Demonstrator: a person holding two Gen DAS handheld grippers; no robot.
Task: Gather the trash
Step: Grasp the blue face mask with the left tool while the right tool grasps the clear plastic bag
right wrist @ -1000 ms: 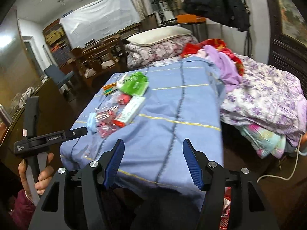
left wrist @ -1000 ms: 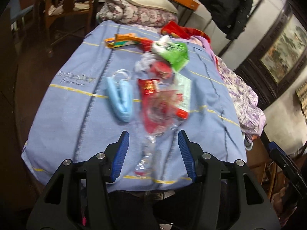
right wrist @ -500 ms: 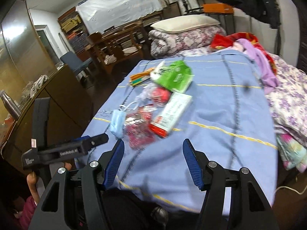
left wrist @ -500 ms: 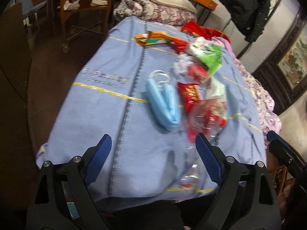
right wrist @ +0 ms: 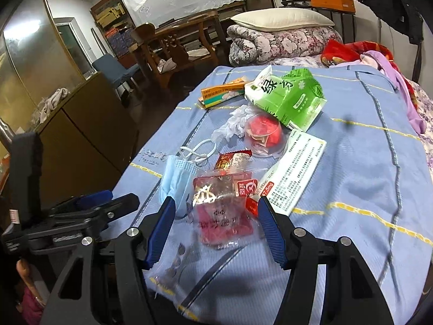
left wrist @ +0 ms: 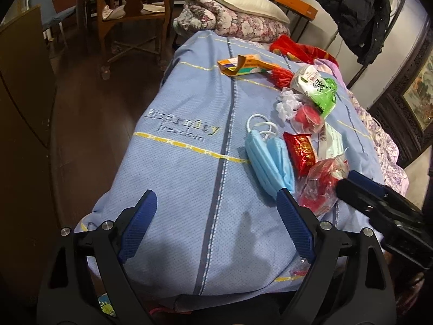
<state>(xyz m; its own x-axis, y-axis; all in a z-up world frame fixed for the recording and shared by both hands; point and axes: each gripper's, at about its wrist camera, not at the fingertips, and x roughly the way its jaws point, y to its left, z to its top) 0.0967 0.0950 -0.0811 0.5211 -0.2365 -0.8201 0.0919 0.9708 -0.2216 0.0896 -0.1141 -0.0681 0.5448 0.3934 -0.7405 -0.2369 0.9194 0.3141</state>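
Right claw (right wrist: pixel 213 228): released, blue-padded jaws spread and straddling a crinkled clear plastic bag with red printed contents (right wrist: pixel 222 211); nothing grasped yet.
Left claw (left wrist: pixel 216 224): released, jaws wide, hovering over bare blanket near the bed's near edge; its right jaw sits just beside the mask.
Carrier: bed covered by a pale blue woven blanket with yellow stripes (left wrist: pixel 189 168).
Clear bag, position: nearest item to the near edge, overlapping the red wrapper and the white box.
Clear bag, handling: judged very light, thin, slippery and noisy; will collapse on pinching. Best taken at the bunched film near its middle or its loose near tail.
Folded light blue surgical mask with white ear loops (left wrist: pixel 269 159): left of the bag, touching it; soft, limp, easy to pinch at the pleats.
Small red foil snack wrapper (right wrist: pixel 232 161): partly under the bag.
Flat white cardboard medicine box with printed text (right wrist: pixel 295 173): right of the bag; stiff, light.
Clear round plastic cup holding red scraps (right wrist: pixel 263 135): mid-bed; brittle.
Crumpled white tissue (right wrist: pixel 234 124): beside the cup.
Green and white soft tissue pack (right wrist: pixel 289 100): toward the far edge.
Orange flattened carton (left wrist: pixel 243 66): farthest.
Stage, judged: first pick impending.
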